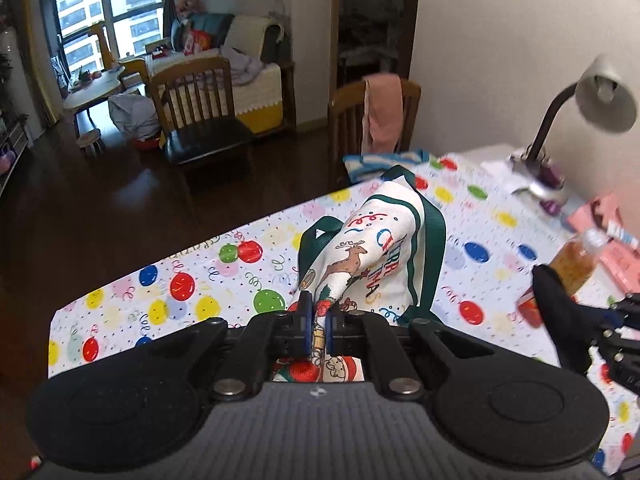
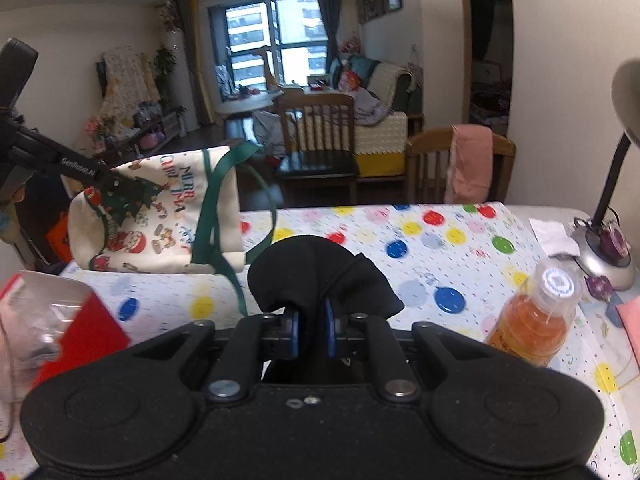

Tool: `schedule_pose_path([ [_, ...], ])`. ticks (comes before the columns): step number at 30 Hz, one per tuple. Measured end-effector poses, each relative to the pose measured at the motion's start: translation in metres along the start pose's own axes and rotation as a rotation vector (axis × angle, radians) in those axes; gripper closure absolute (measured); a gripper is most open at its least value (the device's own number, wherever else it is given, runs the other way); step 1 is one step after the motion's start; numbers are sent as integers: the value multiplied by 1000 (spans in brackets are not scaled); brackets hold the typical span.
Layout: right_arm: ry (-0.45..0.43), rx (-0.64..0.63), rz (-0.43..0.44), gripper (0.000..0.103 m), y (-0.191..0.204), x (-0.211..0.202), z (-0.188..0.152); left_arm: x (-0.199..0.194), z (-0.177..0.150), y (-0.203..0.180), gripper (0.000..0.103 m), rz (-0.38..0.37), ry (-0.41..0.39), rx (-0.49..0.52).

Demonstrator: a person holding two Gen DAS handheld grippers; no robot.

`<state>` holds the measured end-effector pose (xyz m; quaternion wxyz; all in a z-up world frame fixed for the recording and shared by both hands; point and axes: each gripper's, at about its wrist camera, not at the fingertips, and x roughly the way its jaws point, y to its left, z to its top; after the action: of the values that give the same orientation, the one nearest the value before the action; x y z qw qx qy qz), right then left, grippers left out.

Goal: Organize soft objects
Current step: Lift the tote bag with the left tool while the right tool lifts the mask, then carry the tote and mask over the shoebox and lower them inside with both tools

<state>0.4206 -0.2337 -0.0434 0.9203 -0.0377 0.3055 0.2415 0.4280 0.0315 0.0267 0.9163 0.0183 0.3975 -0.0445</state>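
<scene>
Christmas tote bag [image 1: 360, 264] hangs above the table's [image 1: 120, 312] left edge, pinched by its corner in the left gripper [image 1: 316, 316], while the right gripper [image 2: 312, 332] clamps a black cloth [image 2: 320, 276]; dangling green straps [image 2: 212, 208] could snag the bottle [image 2: 536, 316].

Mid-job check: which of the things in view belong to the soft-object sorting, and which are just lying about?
In the job:
- white Christmas-print cloth tote bag with green straps, pinched in the left hand-held gripper
- black soft fabric piece, pinched in the right hand-held gripper

Lying about:
- clear plastic bottle of orange drink
- grey gooseneck desk lamp
- balloon-print tablecloth
</scene>
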Motion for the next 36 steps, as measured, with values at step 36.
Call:
schedule_pose_path([
  [36,-5,-228,370,91,248,-9,26,-183,-182,170,97,195,-70,-377],
])
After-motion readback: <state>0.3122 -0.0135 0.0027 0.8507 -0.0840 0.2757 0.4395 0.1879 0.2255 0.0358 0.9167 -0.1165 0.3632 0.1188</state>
